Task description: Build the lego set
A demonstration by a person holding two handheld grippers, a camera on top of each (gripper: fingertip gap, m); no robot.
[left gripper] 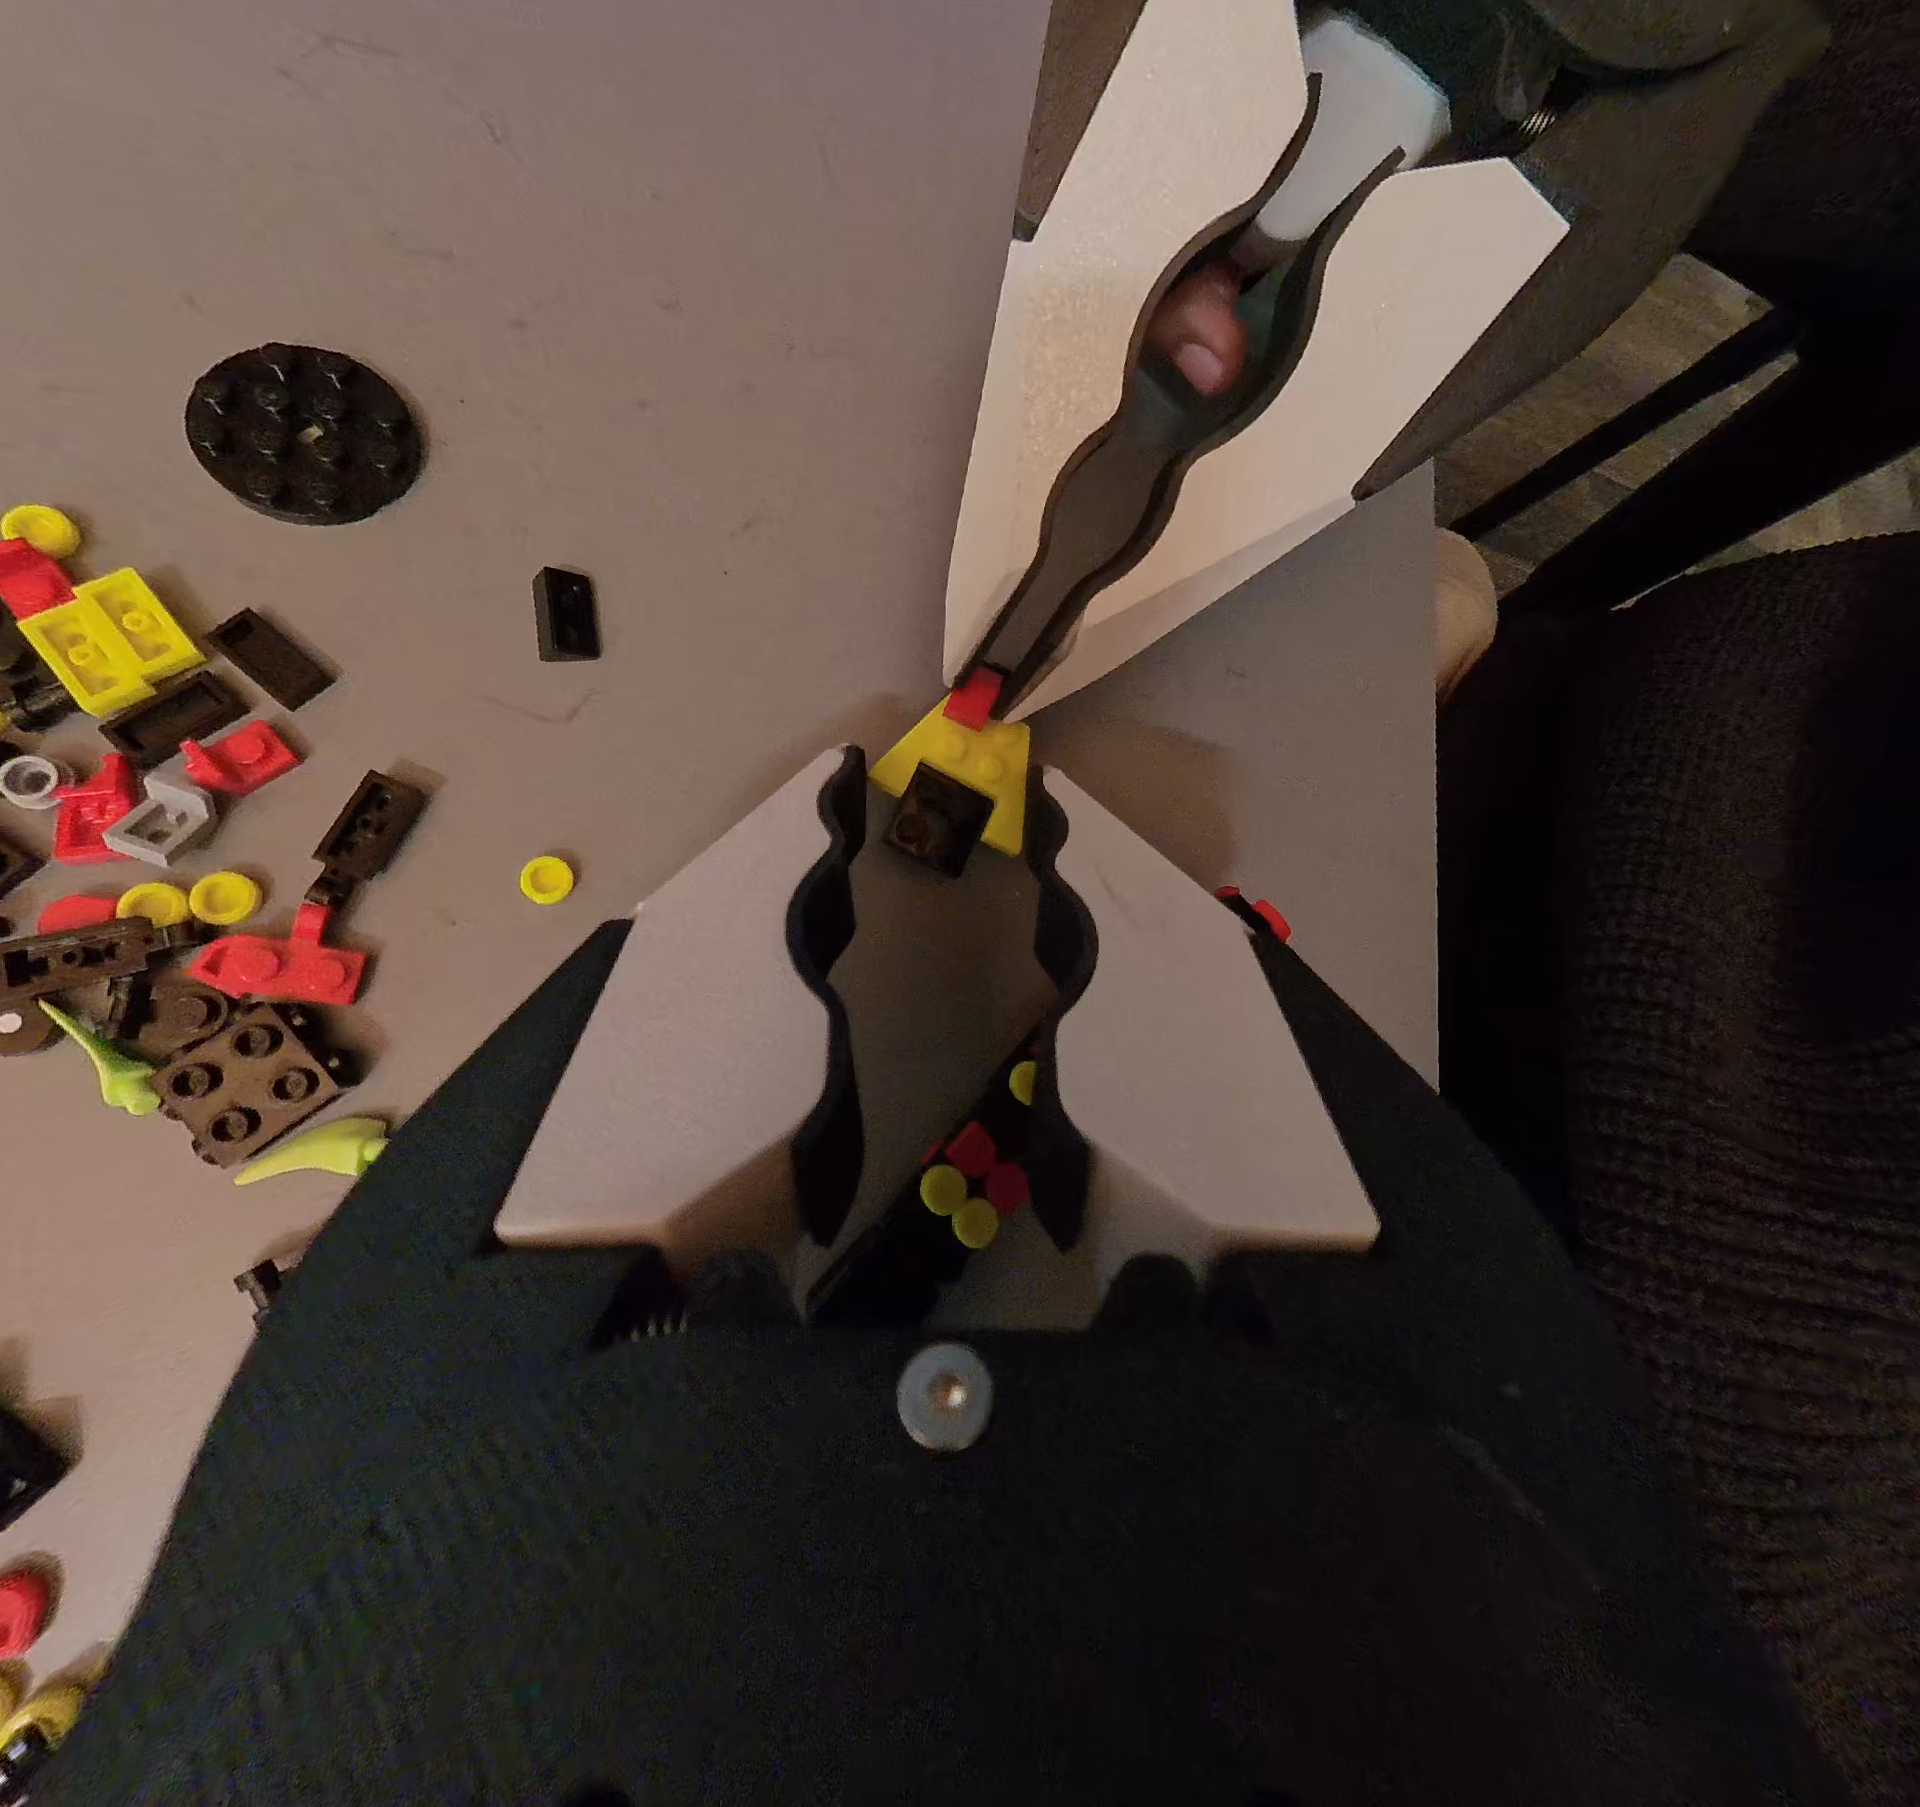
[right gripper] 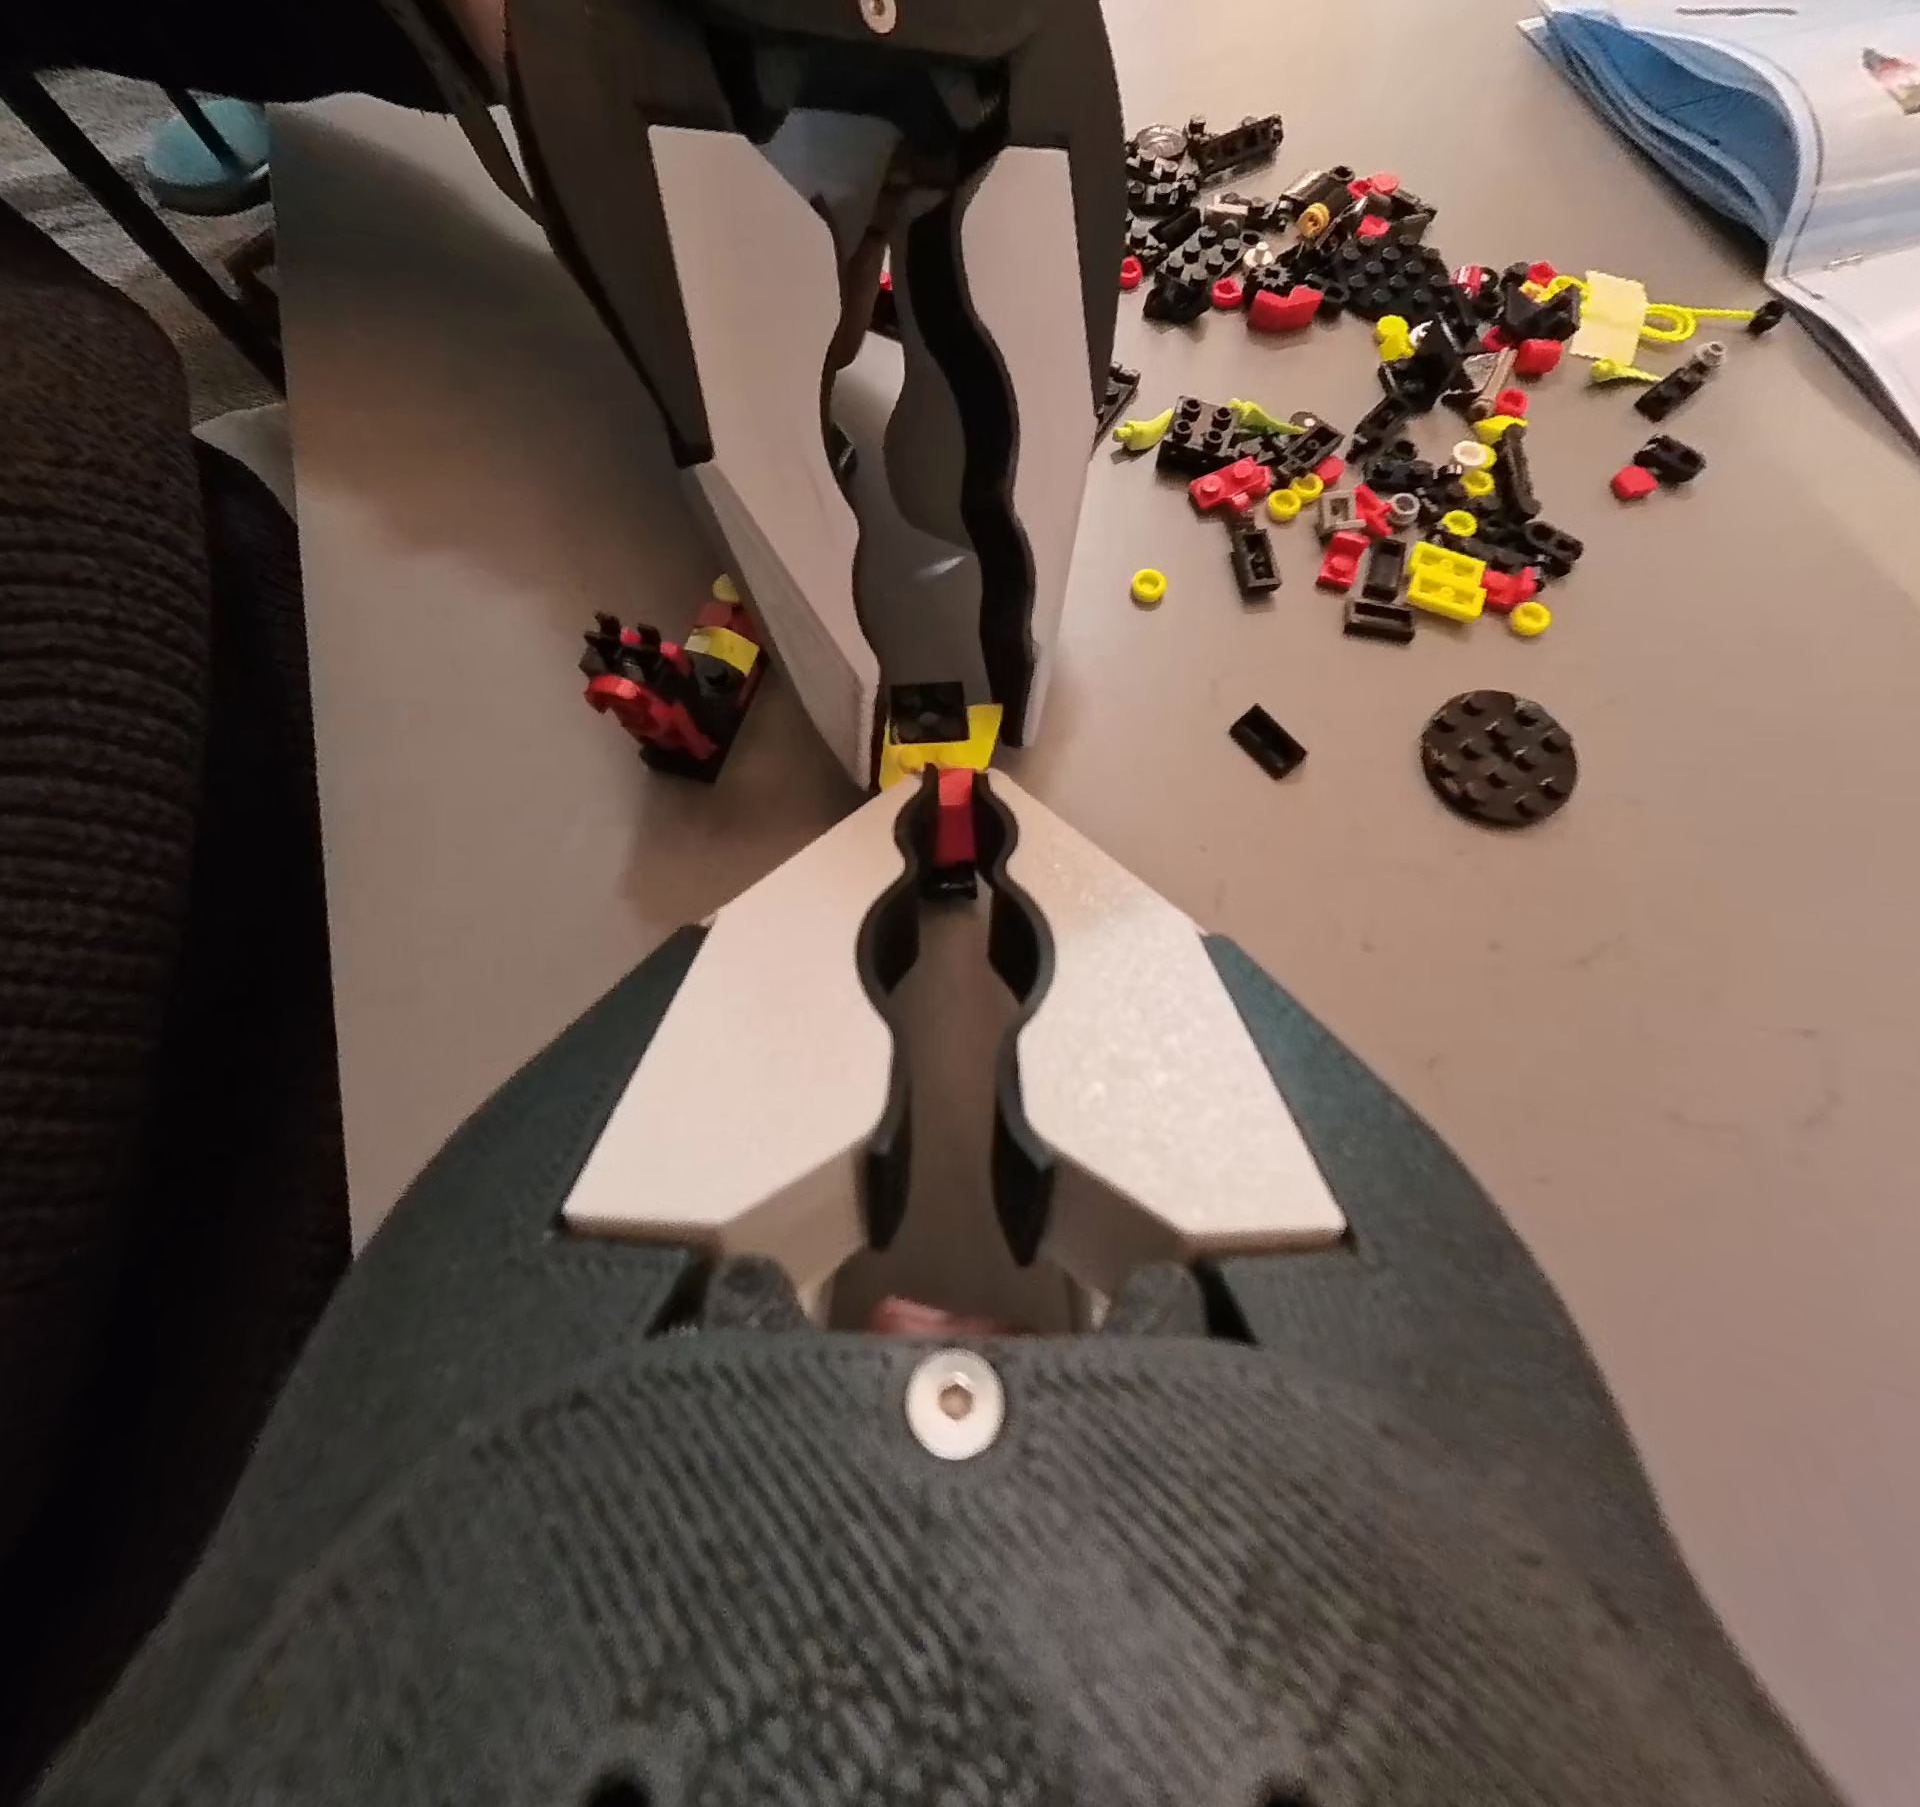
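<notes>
My left gripper (left gripper: 951, 775) is shut on a small yellow wedge plate (left gripper: 987, 755) with a black piece (left gripper: 935, 822) on top, held just above the grey table. My right gripper (left gripper: 987, 697) comes in from above in the left wrist view, shut on a small red piece (left gripper: 974, 699) that touches the far edge of the yellow plate. In the right wrist view, my right gripper (right gripper: 951, 791) holds the red piece (right gripper: 951, 817) upright between its tips, against the yellow plate (right gripper: 935, 755) and black piece (right gripper: 930, 703) held by the left gripper (right gripper: 945, 729).
A pile of loose black, red and yellow pieces (right gripper: 1403, 386) lies to the side, with a black round plate (right gripper: 1496, 760), a small black plate (right gripper: 1268, 741) and a yellow stud (right gripper: 1146, 584) nearer. A small part-built model (right gripper: 675, 687) stands by the left gripper. An instruction booklet (right gripper: 1714, 116) lies far right. My left and right fingertips are right by each other. The yellow stud (right gripper: 1146, 584) is about 6 cm from my left fingertips. My left wrist view (left gripper: 552, 876) looks at it from another angle.
</notes>
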